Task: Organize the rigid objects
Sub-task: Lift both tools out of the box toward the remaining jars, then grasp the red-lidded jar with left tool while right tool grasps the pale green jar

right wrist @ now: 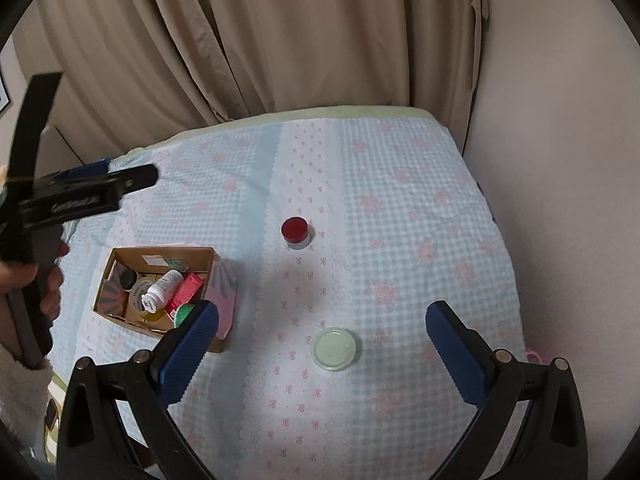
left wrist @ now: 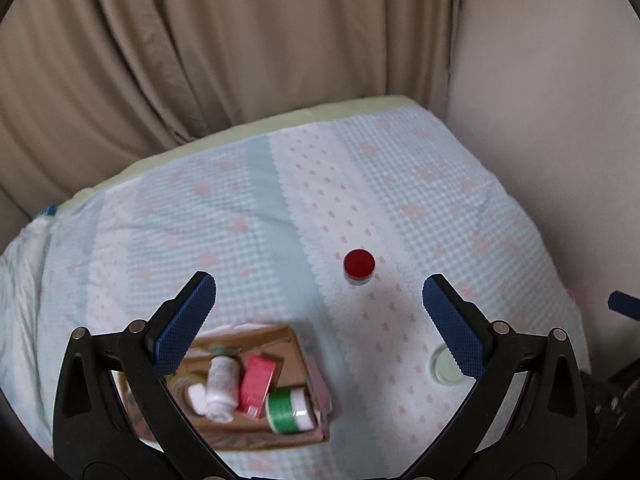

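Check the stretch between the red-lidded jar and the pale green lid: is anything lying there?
Nothing. Between the red-lidded jar and the pale green lid only bare patterned cloth shows, clearest in the right wrist view.

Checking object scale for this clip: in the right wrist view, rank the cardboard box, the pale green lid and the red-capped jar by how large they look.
1. Cardboard box, clearly largest.
2. Pale green lid.
3. Red-capped jar, smallest.

The lid lies nearer the camera than the jar, so their true sizes may be closer than they look.
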The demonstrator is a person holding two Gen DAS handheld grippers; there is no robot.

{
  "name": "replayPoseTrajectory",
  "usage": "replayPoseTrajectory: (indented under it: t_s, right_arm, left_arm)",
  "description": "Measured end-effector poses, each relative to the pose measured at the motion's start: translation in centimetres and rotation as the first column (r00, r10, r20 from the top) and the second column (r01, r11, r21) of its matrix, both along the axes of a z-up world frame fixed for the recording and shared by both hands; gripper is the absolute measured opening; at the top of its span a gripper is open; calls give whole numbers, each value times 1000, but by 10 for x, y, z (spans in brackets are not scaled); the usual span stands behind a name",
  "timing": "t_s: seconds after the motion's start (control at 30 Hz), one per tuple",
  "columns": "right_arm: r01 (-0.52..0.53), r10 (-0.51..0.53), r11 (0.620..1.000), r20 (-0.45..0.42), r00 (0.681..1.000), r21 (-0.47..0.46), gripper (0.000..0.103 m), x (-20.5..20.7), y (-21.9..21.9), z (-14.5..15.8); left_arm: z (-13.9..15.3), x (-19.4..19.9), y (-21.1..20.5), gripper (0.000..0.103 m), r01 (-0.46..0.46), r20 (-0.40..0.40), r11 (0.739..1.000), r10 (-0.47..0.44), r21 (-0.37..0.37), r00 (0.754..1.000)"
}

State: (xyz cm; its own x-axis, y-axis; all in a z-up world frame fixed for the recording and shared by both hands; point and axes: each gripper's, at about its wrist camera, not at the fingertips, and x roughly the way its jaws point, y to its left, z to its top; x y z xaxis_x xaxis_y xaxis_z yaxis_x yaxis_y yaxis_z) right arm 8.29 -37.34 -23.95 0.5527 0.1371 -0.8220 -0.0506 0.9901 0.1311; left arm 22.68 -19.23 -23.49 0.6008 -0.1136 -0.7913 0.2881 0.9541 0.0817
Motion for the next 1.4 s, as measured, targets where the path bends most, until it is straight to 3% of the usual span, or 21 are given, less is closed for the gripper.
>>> replayPoseTrajectory:
  t_s: [0.2, 0.37, 0.53, 0.67, 0.77, 0.83, 1.03, 1.13, 1.4]
  right_arm:
    - [51, -48, 998, -63, 997, 40, 103, 13, -6, -60]
    - [125, -113, 989, -145, 983, 75, 103, 20, -10, -117]
    - [103, -95, 994, -211, 973, 27, 103, 32, 2, -168]
    - [96, -88, 995, -239, 967, 21, 103, 42, 8, -201]
    - [42, -49, 999, -241, 969, -33, 99, 46, 19, -223]
    - [6, -23, 997, -249, 968, -71, 94, 49, 25, -234]
    - [-3, -14, 998, -291, 956, -58, 84, 54, 23, -257]
    - [-10, -8, 998, -317, 948, -55, 73, 53, 21, -264]
    - [12, -27, 999, -328, 944, -47, 69, 54, 15, -265]
  left_arm:
    - [-62, 48, -33, 103, 73, -69, 997, -73, 0, 995]
    - [-133, 86, -56, 103, 112, -161, 993, -105, 33, 981]
    - [-197, 116, -72, 101, 137, -251, 987, -114, 79, 961]
    - [-230, 132, -77, 98, 139, -286, 984, -102, 114, 953]
    - [-247, 140, -81, 95, 153, -300, 981, -110, 123, 947]
    - [-260, 146, -84, 86, 169, -310, 975, -118, 144, 943]
    - [-280, 157, -84, 70, 150, -361, 981, -97, 121, 927]
    - [-285, 160, -85, 52, 155, -388, 984, -111, 85, 915]
    - [-288, 159, -88, 51, 154, -387, 984, -110, 86, 916]
